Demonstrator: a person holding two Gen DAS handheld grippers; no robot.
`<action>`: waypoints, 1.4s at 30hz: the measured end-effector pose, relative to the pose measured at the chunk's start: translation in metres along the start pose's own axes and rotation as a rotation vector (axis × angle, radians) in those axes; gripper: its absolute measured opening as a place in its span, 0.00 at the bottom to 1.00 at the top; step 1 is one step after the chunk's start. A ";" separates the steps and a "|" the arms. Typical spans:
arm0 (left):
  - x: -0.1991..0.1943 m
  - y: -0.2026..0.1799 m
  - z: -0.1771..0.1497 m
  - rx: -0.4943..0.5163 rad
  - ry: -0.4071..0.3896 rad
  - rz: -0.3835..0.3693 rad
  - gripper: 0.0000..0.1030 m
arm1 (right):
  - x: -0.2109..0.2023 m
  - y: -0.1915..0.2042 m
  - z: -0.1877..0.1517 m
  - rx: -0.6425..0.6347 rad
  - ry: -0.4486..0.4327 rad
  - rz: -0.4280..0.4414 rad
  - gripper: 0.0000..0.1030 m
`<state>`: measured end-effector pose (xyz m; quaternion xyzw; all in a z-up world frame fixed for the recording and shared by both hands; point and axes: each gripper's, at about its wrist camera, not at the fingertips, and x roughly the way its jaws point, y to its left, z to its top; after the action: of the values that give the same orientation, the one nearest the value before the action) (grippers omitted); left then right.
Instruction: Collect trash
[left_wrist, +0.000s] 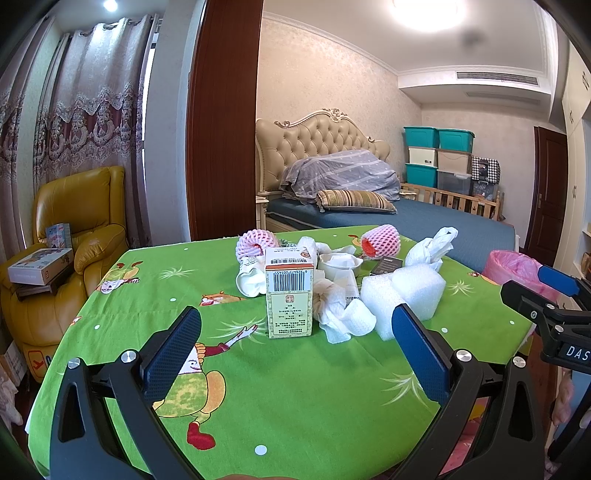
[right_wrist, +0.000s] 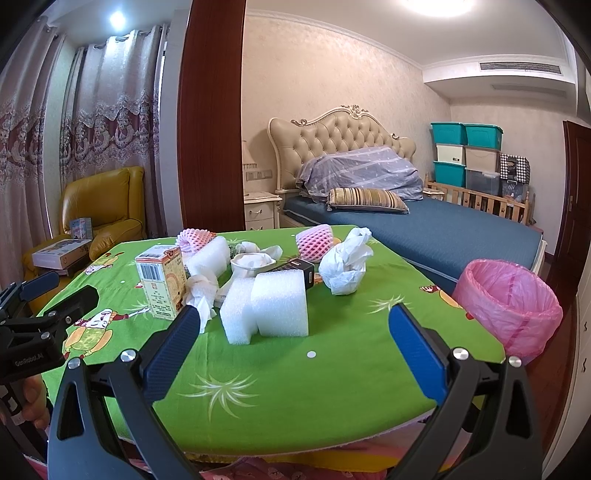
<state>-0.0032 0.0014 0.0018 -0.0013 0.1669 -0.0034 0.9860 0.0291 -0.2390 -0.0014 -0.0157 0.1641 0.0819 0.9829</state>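
Hovering left claw (left_wrist: 295, 354) spread, right claw (right_wrist: 295, 350) spread, trash ahead

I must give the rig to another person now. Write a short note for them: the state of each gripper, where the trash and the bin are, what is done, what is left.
Left gripper: open, empty, facing the carton.
Right gripper: open, empty, facing the foam blocks.
Trash: all on the green table: carton, foam blocks, crumpled tissue, white bag, two pink fruit nets, a paper cup, a black box.
Bin: pink liner, at the table's right edge; what shows of its inside looks empty.
Done: nothing, it seems.
Left: move every piece into the bin.
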 end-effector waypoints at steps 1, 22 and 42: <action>0.000 0.000 0.000 0.000 0.001 0.000 0.94 | -0.001 0.001 0.000 0.000 0.000 0.000 0.96; 0.014 0.014 -0.007 -0.061 0.043 0.009 0.94 | 0.033 0.010 0.000 0.012 0.095 0.012 0.96; 0.100 0.020 -0.004 -0.016 0.233 -0.003 0.94 | 0.139 0.028 0.010 0.011 0.295 0.068 0.87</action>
<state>0.0901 0.0208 -0.0353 -0.0089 0.2802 -0.0035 0.9599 0.1575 -0.1889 -0.0370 -0.0168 0.3076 0.1109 0.9449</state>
